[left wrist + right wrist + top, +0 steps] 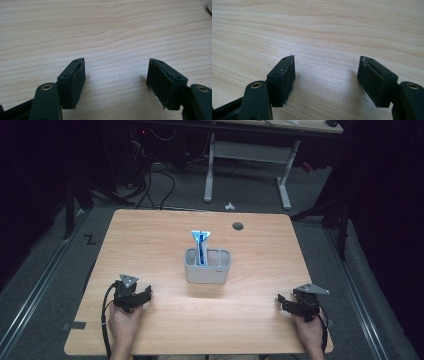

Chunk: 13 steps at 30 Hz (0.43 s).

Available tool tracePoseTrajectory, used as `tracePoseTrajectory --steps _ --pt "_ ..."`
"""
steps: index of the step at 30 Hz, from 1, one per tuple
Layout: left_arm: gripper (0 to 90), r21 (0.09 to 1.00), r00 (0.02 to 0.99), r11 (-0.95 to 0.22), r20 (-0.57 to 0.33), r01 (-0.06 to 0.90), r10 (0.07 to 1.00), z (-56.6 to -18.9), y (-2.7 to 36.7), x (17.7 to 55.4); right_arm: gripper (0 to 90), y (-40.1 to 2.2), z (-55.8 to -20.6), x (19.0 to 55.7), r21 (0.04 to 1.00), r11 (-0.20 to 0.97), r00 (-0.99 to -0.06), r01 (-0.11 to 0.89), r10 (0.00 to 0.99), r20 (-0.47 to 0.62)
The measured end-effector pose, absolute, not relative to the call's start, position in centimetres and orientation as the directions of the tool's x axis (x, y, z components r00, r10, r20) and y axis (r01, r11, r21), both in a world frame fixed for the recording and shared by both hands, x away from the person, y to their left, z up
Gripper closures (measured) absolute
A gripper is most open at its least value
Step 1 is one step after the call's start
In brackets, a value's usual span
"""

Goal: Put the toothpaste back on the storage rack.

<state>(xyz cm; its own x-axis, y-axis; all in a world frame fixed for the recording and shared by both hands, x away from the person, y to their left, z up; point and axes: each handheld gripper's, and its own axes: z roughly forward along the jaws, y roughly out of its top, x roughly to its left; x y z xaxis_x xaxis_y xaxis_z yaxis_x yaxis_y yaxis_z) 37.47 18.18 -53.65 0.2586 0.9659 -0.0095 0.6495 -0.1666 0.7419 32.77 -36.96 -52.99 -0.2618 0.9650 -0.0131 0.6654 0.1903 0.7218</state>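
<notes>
nearest the lens in both gripper views are the black rubber-padded jaws, spread wide with nothing but bare wood between them. so the left gripper [146, 293] and the right gripper [281, 301] are both empty, parked on the light wooden table [150, 235] at its near edge, one either side of the grey plastic two-compartment holder [207, 269] and well apart from it. the blue-and-white toothpaste tube [201, 245] stands upright in the holder's left compartment. looks to me like a rest pose, nothing being worked. a next move would mean reaching forward toward the holder and lining open jaws up on the tube. can't see into the right compartment, and the tube's lower end is hidden by the holder wall.
</notes>
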Motion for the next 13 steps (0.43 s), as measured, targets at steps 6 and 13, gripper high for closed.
tracePoseTrajectory --steps 6,13 --pt "29.7 0.742 0.260 -0.168 -0.010 0.650 0.965 -53.66 18.16 37.47 30.8 -36.92 -52.99 32.79 0.722 0.187 -0.257 0.666 0.966 -0.013" --pt "26.6 0.740 0.266 -0.172 -0.010 0.651 0.964 -53.68 18.05 37.44 30.6 -36.83 -52.98 32.81 0.721 0.179 -0.247 0.669 0.969 -0.011"
